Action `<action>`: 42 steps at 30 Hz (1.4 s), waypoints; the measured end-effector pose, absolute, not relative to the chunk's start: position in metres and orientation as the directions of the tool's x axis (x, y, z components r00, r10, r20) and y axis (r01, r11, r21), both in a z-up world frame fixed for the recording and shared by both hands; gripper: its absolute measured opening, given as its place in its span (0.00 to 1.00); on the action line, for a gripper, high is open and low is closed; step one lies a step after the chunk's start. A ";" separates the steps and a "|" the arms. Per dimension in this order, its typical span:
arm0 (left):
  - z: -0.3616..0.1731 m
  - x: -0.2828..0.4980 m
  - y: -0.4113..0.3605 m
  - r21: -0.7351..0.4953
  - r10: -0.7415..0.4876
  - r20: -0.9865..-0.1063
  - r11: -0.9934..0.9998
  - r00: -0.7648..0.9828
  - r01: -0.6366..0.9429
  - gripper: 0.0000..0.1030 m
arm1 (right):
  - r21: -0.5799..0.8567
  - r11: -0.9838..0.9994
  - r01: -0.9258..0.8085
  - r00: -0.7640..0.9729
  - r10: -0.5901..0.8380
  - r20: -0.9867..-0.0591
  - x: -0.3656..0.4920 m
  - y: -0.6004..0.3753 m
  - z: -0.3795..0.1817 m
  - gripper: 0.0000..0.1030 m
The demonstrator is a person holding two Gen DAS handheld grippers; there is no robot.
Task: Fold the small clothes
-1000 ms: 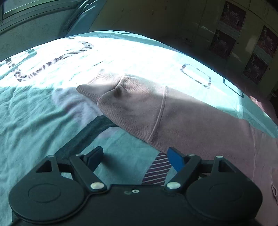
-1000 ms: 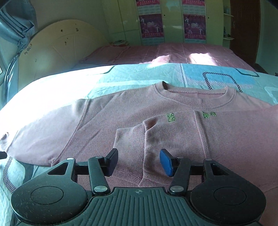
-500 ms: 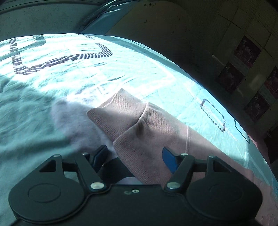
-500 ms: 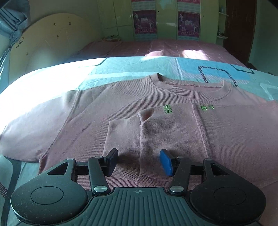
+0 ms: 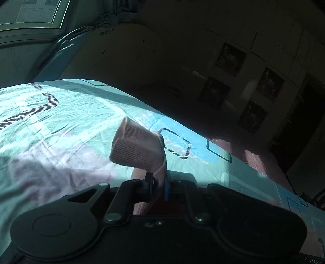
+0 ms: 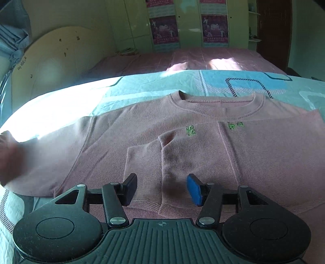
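A pink sweatshirt (image 6: 203, 146) with green embroidery lies face up on the bed, its neck away from me. One sleeve is folded across the chest, its cuff (image 6: 146, 172) near my right gripper. My right gripper (image 6: 162, 187) is open and hovers just above that folded cuff. My left gripper (image 5: 157, 185) is shut on the other sleeve's ribbed cuff (image 5: 138, 149) and holds it lifted off the sheet. That lifted sleeve shows blurred at the left edge of the right wrist view (image 6: 10, 156).
The bed has a teal patterned sheet (image 6: 154, 85) and a pink cover (image 6: 203, 61) beyond it. A curved headboard (image 6: 61, 58) stands at the left. Cupboards with posters (image 6: 164, 30) line the far wall. A window (image 5: 30, 12) is above the bed's side.
My left gripper has closed on the sleeve cuff and lifted it off the sheet. My right gripper has stayed open over the folded sleeve, drifting slightly.
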State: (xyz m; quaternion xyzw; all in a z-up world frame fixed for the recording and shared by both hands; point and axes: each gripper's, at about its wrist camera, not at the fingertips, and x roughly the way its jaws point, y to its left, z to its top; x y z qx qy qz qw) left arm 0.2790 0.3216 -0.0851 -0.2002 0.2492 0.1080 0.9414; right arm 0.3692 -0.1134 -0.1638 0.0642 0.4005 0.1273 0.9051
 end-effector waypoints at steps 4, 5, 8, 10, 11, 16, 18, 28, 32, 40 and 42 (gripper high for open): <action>-0.067 0.296 0.234 -0.313 -0.091 -0.483 0.947 0.871 -0.075 0.10 | 0.252 0.956 -0.153 0.665 0.288 -0.689 0.362 -0.142 -0.152 0.53; -0.066 0.300 0.215 -0.311 -0.126 -0.482 0.950 0.867 -0.034 0.10 | 0.260 0.954 -0.148 0.669 0.291 -0.684 0.360 -0.149 -0.150 0.53; -0.071 0.314 0.139 -0.303 -0.247 -0.492 0.948 0.835 0.102 0.10 | 0.281 0.951 -0.129 0.682 0.290 -0.671 0.353 -0.176 -0.147 0.53; -0.081 0.323 0.090 -0.281 -0.300 -0.505 0.944 0.810 0.174 0.10 | 0.294 0.950 -0.108 0.690 0.285 -0.666 0.350 -0.196 -0.145 0.53; -0.087 0.326 0.068 -0.272 -0.321 -0.515 0.941 0.795 0.204 0.10 | 0.302 0.948 -0.097 0.693 0.283 -0.663 0.348 -0.208 -0.145 0.53; -0.131 0.341 -0.021 -0.178 -0.346 -0.616 0.936 0.708 0.303 0.16 | 0.348 0.935 -0.068 0.685 0.297 -0.665 0.347 -0.258 -0.148 0.53; -0.144 0.343 -0.035 -0.142 -0.328 -0.657 0.938 0.679 0.316 0.22 | 0.377 0.924 -0.058 0.676 0.314 -0.666 0.346 -0.272 -0.150 0.53; -0.128 0.304 0.005 -0.013 -0.176 -0.631 0.976 0.755 0.216 0.70 | 0.552 0.830 -0.077 0.589 0.485 -0.647 0.358 -0.275 -0.168 0.53; -0.126 0.291 0.049 0.058 -0.028 -0.644 0.995 0.764 0.085 0.70 | 0.575 0.814 -0.081 0.535 0.522 -0.664 0.364 -0.260 -0.178 0.54; -0.152 0.277 0.119 0.102 0.165 -0.707 0.986 0.688 -0.132 0.70 | 0.535 0.840 -0.094 0.581 0.483 -0.655 0.369 -0.230 -0.173 0.53; -0.157 0.283 0.121 0.113 0.182 -0.704 0.983 0.686 -0.145 0.70 | 0.521 0.846 -0.109 0.586 0.478 -0.654 0.369 -0.222 -0.169 0.27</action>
